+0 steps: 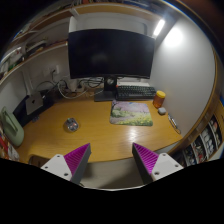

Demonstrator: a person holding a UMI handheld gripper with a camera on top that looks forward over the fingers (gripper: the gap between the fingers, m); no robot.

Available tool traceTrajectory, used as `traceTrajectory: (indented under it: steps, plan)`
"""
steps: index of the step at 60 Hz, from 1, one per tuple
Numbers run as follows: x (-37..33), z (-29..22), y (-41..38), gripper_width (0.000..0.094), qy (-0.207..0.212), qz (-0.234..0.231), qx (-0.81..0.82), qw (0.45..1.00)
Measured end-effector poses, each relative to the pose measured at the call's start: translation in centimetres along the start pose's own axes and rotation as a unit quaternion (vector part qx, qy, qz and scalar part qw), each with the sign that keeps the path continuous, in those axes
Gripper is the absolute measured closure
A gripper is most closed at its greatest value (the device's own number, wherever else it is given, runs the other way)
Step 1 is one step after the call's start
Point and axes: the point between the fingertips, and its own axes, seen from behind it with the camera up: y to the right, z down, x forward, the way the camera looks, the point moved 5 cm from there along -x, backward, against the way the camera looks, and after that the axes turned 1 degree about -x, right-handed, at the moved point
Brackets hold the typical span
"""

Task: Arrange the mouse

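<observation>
Bench (95,125): runs ahead of the tool (111,160), beyond its two spread fingers, nothing between them
Monitor (110,52): at the back of the bench, middle
Keyboard (134,91): just before the monitor, to its right
Mouse mat (131,113): before the keyboard, right of the bench's middle
Mouse (71,125): on the bench, well left of the mat, nearer the tool
Cup (159,99): right of the mat, near the bench's right end
Shelves (205,140): far right, past the bench's edge
</observation>
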Motion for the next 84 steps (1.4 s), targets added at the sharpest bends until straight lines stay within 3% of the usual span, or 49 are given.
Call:
traceTrajectory:
  steps: [36,59,84]
  plan:
    - [3.6,1.3,-14.4,0.0074,-0.014,-0.101,-0.063,0.993]
    - [12.4,0.6,-17.7,0.0075,0.026,-0.092,-0.052,0.994]
    - [22.7,-1.8,-19.8,0.0074,0.028,-0.080,-0.054,0.995]
